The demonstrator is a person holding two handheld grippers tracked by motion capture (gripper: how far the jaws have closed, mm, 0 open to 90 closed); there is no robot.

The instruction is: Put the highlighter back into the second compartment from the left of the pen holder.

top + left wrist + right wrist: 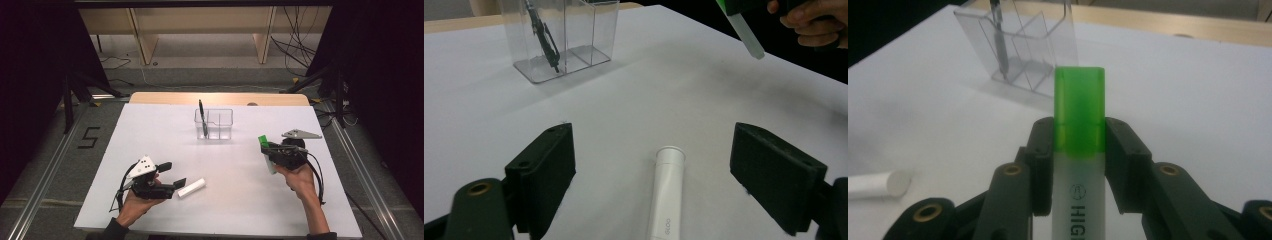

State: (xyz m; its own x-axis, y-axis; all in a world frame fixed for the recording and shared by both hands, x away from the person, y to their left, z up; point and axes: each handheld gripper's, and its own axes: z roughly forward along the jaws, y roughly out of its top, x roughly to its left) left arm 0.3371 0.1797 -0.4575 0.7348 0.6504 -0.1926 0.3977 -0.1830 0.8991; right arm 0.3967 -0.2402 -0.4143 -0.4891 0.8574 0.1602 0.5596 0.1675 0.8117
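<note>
Gripped between the two black jaws of the right gripper (1079, 150) is a highlighter with a translucent green cap and a frosted white barrel (1079, 165); the jaws press on both sides just where cap meets barrel. Its long axis runs along the gripper, cap end pointing away from the hand toward the far side of the table, held up off the surface. Black lettering on the barrel is cut off by the bottom edge of the right gripper view, so just "HIG" can be read. In the high view the person's right hand (299, 179) hides much of the barrel, leaving the green cap (263, 140) and a pale strip below it. Left gripper (654, 170) has its jaws spread wide and holds nothing; a smooth white plastic tube (666, 192) lies flat on the matte white tabletop (240, 200) between them, touching neither, its rimmed round end pointing away and its near end cut off at the frame edge, with small grey print too faint to read surely. Near the far edge stands a clear, hard plastic organiser box with inner dividers (214, 124), and a dark pen (201, 116) leans upright in its left compartment.
</note>
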